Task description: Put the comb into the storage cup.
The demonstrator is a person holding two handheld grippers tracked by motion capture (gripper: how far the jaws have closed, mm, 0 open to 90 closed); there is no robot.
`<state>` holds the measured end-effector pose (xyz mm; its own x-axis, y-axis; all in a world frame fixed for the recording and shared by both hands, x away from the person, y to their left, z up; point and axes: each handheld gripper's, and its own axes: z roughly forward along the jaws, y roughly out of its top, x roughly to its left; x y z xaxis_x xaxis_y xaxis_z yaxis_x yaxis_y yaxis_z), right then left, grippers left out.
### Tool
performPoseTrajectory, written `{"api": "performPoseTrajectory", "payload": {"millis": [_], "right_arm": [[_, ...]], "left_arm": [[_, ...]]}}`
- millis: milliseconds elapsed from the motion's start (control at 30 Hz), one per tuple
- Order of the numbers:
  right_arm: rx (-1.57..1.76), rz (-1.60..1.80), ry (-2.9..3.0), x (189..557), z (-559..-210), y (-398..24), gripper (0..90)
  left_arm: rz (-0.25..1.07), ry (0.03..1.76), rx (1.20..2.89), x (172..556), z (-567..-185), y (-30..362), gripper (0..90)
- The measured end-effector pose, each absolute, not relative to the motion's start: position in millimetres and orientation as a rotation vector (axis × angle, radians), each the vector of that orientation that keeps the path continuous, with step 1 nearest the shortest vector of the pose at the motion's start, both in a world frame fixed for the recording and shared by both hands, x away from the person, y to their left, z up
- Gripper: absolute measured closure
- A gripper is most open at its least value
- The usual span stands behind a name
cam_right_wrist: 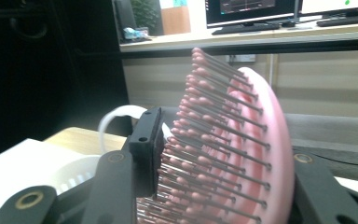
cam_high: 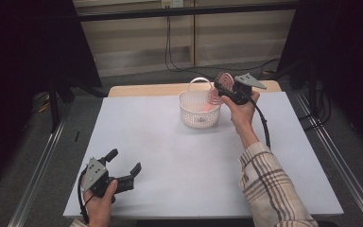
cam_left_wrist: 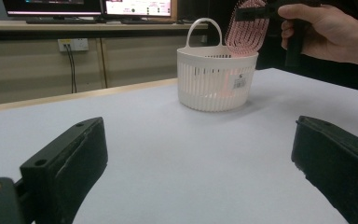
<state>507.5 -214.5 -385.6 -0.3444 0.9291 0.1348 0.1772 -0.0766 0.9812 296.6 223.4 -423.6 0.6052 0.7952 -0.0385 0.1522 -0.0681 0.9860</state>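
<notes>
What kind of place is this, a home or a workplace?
Probably a lab or office workroom, not a home: computer monitors stand on a long bench, a metal frame rail spans above the white table, and cables hang down the wall.

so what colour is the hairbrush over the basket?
Pink hairbrush, pink-tipped bristles; clearest in the right gripper view.

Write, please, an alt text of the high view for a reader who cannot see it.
The right gripper holds a pink hairbrush over the far rim of a white basket on a white table. The left gripper rests open near the table's front left corner.
</notes>
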Motion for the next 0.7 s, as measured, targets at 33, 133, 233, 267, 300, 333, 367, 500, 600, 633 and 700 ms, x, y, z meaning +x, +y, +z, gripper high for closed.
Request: {"api": "performPoseTrajectory", "payload": {"millis": [33, 133, 233, 267, 300, 333, 367, 500, 600, 633, 700], "right_arm": [[1.218, 1.467, 1.553, 508.2, -386.2, -214.8, 54.5], [1.223, 1.467, 1.55, 509.9, -387.0, -215.4, 54.6], [1.221, 1.466, 1.548, 511.1, -387.7, -215.0, 54.5], [1.221, 1.466, 1.549, 511.5, -388.2, -215.2, 54.2], [1.223, 1.459, 1.554, 512.0, -389.0, -215.7, 53.7], [1.219, 1.457, 1.562, 513.1, -390.1, -216.0, 53.1], [1.226, 1.45, 1.566, 513.9, -390.7, -216.6, 53.0], [1.233, 1.457, 1.56, 516.3, -391.0, -216.1, 53.4], [1.24, 1.456, 1.56, 517.2, -392.0, -215.6, 53.1], [1.241, 1.456, 1.56, 517.3, -392.2, -215.7, 53.0], [1.239, 1.454, 1.562, 517.7, -392.4, -216.0, 52.8]], "left_arm": [[0.635, 0.813, 1.579, 296.8, -423.8, 223.0, 3.5], [0.634, 0.812, 1.583, 297.0, -424.0, 222.6, 3.5], [0.632, 0.814, 1.581, 297.1, -424.1, 222.7, 3.5], [0.633, 0.814, 1.583, 297.0, -424.1, 222.9, 3.5], [0.636, 0.812, 1.585, 297.0, -424.0, 223.2, 3.5], [0.633, 0.816, 1.581, 296.8, -424.2, 222.7, 3.5], [0.63, 0.818, 1.583, 296.8, -424.4, 222.4, 3.5], [0.633, 0.81, 1.585, 296.8, -424.0, 222.7, 3.5], [0.629, 0.814, 1.585, 297.1, -424.4, 223.2, 3.5], [0.629, 0.815, 1.582, 297.1, -424.4, 223.1, 3.5], [0.63, 0.814, 1.582, 296.9, -424.2, 223.0, 3.5]]}}
